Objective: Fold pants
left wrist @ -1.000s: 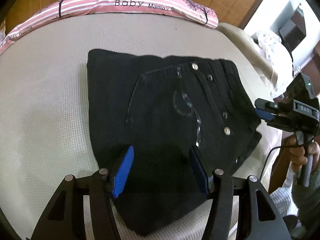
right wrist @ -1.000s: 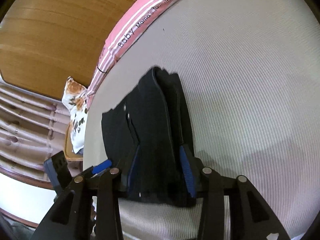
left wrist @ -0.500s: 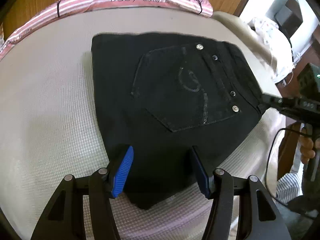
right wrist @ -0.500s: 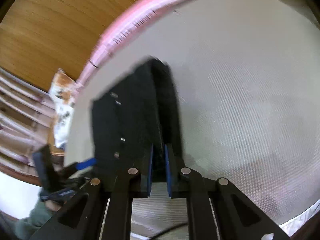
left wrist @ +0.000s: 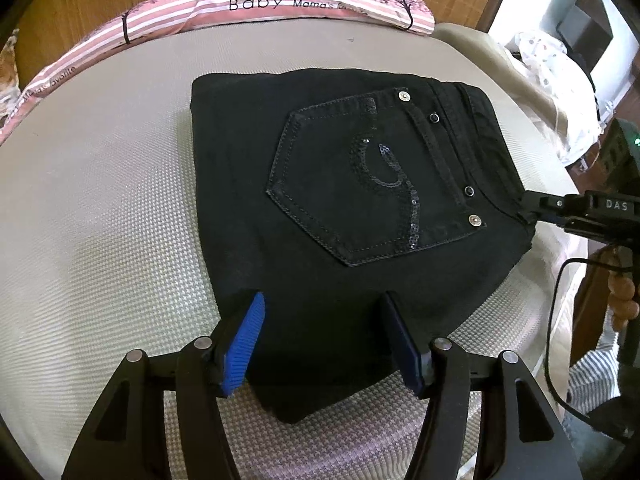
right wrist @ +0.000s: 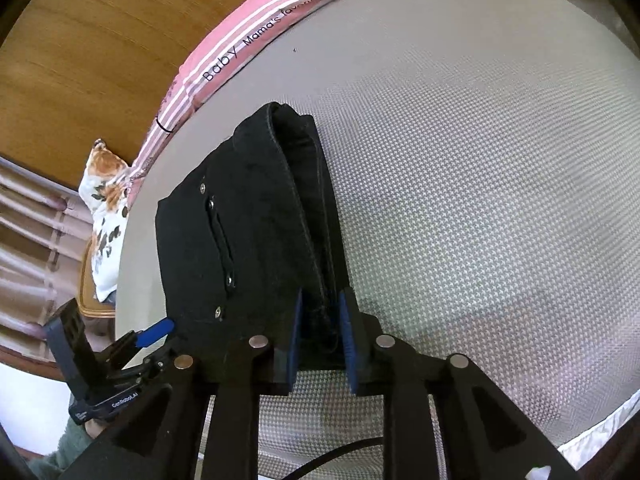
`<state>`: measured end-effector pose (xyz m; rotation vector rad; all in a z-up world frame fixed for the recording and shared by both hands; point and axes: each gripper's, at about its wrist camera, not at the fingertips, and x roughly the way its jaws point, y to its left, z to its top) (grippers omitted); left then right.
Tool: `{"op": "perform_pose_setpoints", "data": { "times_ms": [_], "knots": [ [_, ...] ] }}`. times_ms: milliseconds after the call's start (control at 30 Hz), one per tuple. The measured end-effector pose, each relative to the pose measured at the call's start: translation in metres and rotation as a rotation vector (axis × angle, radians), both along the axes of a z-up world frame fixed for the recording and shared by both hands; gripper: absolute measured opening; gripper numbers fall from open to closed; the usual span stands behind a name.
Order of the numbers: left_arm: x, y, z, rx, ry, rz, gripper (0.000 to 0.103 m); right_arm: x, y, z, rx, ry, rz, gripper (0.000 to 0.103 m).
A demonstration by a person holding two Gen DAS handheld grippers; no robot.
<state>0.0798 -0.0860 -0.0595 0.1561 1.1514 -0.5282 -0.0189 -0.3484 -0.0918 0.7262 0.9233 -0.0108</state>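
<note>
The folded black jeans [left wrist: 340,220] now lie flat on the bed's cream mattress cover [left wrist: 100,220], back pocket up — a second ago they were rumpled. The right hand-held gripper [right wrist: 322,332] has just been opening slightly after a pinch; the waistband edge sits between its narrowly parted pads. The left hand-held gripper [left wrist: 324,340] hovers spread over the jeans' near corner. A pink striped pillow [left wrist: 248,4] lies along the frame's top.

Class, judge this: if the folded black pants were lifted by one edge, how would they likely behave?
The pants would probably droop and unfold: soft stacked layers show at the waistband edge. Thick denim likely feels fairly heavy. The weave shouldn't slip easily.
</note>
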Motion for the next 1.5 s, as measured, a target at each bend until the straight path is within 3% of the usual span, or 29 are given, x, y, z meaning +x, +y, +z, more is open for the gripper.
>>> {"op": "perform_pose_setpoints", "data": {
  "times_ms": [133, 367, 467, 533, 900, 1167, 1500],
  "knots": [
    [-0.001, -0.005, 0.001, 0.022, -0.015, 0.011, 0.064, 0.001, 0.002, 0.006, -0.035, 0.014, -0.006, 0.025],
    [-0.002, -0.010, 0.006, 0.086, -0.073, 0.013, 0.064, 0.006, 0.010, 0.013, -0.131, 0.035, 0.002, 0.025],
    [0.000, -0.009, 0.011, 0.107, -0.110, 0.024, 0.064, 0.006, 0.012, 0.021, -0.187, 0.038, -0.008, 0.033],
    [0.004, -0.008, 0.016, 0.114, -0.137, 0.037, 0.064, 0.006, 0.015, 0.030, -0.245, 0.023, -0.010, 0.039],
    [0.037, -0.014, 0.032, 0.162, -0.265, 0.098, 0.064, 0.029, 0.043, 0.072, -0.493, -0.108, 0.060, 0.039],
    [0.069, -0.027, 0.029, 0.179, -0.272, 0.107, 0.064, 0.062, 0.052, 0.072, -0.506, -0.108, 0.105, 0.039],
    [0.105, -0.033, 0.011, 0.188, -0.223, 0.122, 0.064, 0.092, 0.040, 0.056, -0.505, -0.067, 0.105, 0.037]
  ]
}}
